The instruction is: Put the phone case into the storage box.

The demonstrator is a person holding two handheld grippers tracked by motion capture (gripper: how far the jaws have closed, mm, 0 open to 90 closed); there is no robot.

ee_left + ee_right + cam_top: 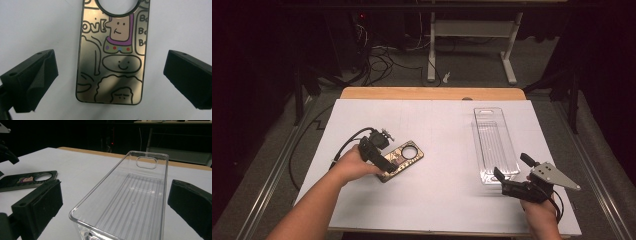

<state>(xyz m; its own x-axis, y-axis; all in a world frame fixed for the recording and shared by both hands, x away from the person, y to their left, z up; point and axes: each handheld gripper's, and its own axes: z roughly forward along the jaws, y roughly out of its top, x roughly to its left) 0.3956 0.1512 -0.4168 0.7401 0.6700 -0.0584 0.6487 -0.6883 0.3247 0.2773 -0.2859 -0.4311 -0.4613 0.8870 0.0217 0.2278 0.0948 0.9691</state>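
Note:
A phone case [406, 156] printed with cartoon figures lies flat on the white table top [437, 200], left of centre. My left gripper [383, 161] hovers over its near end, open. In the left gripper view the phone case [112, 57] lies between the two spread jaws, untouched by either. An empty clear plastic tray [477, 135] lies lengthwise on the right. My right gripper [503, 181] is open at the tray's near end. In the right gripper view its jaws stand on either side of the tray's near rim [100, 192], apart from it.
The wooden table edge [432, 93] runs along the back, beyond the white top. Past it are a floor with cables [382, 60] and a white desk frame [472, 30]. The right gripper view also shows the phone case [27, 180] to the left.

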